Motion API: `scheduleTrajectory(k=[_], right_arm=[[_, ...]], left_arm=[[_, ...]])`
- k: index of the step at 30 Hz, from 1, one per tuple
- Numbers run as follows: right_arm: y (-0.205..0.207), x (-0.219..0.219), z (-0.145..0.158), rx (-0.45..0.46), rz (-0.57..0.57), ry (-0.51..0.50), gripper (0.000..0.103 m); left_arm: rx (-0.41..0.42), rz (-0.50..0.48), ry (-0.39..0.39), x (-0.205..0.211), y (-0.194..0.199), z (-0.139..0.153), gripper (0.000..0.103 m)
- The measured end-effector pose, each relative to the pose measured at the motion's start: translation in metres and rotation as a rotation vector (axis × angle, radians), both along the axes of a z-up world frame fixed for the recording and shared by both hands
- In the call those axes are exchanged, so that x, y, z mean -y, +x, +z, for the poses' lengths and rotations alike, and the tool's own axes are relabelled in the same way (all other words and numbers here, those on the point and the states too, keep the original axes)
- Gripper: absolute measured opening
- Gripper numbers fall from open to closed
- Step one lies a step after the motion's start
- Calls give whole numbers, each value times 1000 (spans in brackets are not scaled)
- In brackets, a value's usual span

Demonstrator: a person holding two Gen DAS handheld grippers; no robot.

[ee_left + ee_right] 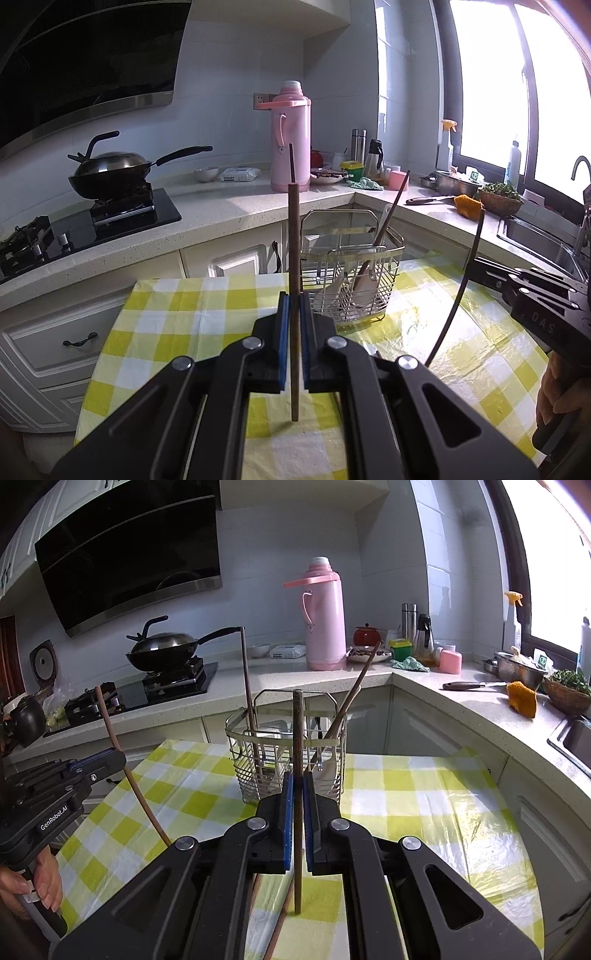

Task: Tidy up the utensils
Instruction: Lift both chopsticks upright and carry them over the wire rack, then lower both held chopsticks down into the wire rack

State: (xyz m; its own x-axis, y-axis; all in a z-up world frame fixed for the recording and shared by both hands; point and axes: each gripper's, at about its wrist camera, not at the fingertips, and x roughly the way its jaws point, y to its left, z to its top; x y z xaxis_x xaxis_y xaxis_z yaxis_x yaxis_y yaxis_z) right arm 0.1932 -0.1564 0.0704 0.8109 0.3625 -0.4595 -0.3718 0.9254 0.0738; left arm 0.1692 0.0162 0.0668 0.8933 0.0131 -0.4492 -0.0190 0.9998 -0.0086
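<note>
My left gripper (pixel 294 302) is shut on a brown chopstick (pixel 294 236) held upright above the table. My right gripper (pixel 297 782) is shut on a second brown chopstick (pixel 297 738), also upright. A wire utensil basket (pixel 384 254) stands on the checked tablecloth beyond both grippers; it also shows in the right wrist view (pixel 236 731). It holds a wooden spoon (pixel 356 686), a white spoon (pixel 364 284) and one chopstick (pixel 248 679). The right gripper shows at the right in the left wrist view (pixel 480 264), the left gripper at the left in the right wrist view (pixel 118 758).
The yellow-checked table (pixel 424 805) sits before an L-shaped counter (pixel 229 206) with a pink thermos (pixel 290 136), a wok on the stove (pixel 110 170), bottles, a colander and a basket of greens (pixel 500 197). A sink (pixel 535 240) is at the right.
</note>
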Motion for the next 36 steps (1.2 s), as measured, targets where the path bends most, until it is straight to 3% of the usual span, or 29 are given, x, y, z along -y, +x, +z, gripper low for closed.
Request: scheduleTrajectory(k=[11, 21, 28, 36], right_arm=[[16, -1, 37, 70, 7, 1, 5], [42, 7, 105, 138, 13, 21, 5], [66, -7, 150, 180, 14, -24, 5], [103, -19, 162, 166, 18, -9, 5]], left_arm=[[64, -16, 47, 4, 19, 37, 6], [100, -43, 36, 4, 58, 96, 6], [134, -48, 62, 11, 88, 135, 6], [155, -49, 71, 17, 124, 159, 6]])
